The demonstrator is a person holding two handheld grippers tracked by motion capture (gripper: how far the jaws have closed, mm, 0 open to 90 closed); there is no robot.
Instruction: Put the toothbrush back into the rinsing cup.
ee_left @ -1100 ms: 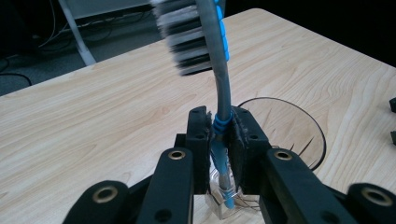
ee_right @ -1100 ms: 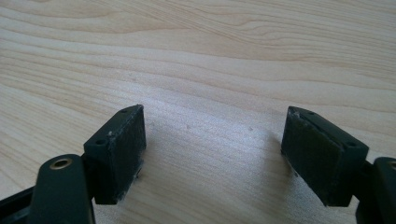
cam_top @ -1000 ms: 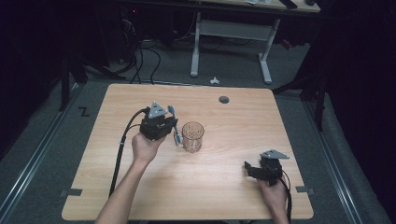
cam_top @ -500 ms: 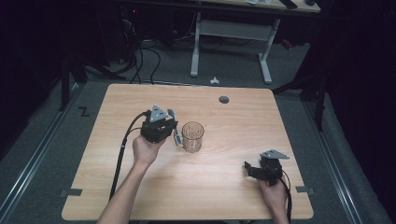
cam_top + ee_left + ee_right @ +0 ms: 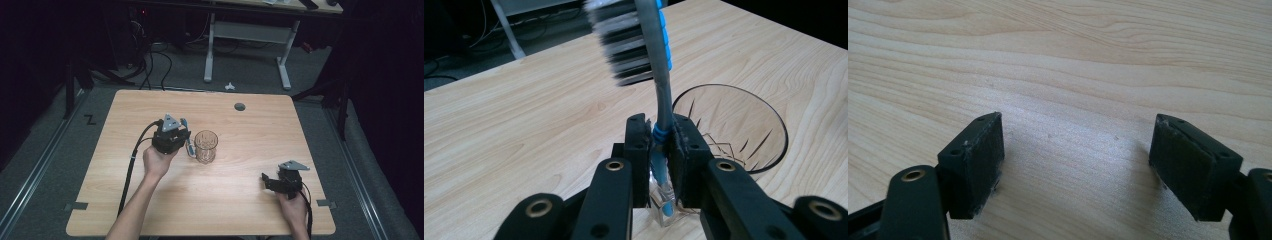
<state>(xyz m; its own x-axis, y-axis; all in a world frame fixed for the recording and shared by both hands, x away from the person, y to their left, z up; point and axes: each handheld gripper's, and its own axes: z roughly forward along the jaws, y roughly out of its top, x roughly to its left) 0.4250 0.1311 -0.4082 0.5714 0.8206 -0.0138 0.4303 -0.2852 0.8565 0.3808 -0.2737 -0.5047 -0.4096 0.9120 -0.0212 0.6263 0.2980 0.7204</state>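
Note:
My left gripper (image 5: 186,142) (image 5: 659,131) is shut on a grey and blue toothbrush (image 5: 659,85) (image 5: 189,146), its bristled head standing up above the jaws. It is held just left of a clear cut-glass tumbler (image 5: 206,146) (image 5: 734,131) that stands upright near the middle of the wooden table (image 5: 250,125). The brush is outside the glass, beside its rim. My right gripper (image 5: 266,181) (image 5: 1075,160) rests near the table's front right, jaws open with bare wood between them.
A round grommet hole (image 5: 240,106) sits near the table's far edge. A white desk frame (image 5: 245,37) and cables (image 5: 155,60) lie on the floor beyond the table. Dark floor runs along both sides.
The left gripper with the toothbrush has shifted slightly toward the near side beside the glass. The right gripper has stayed put.

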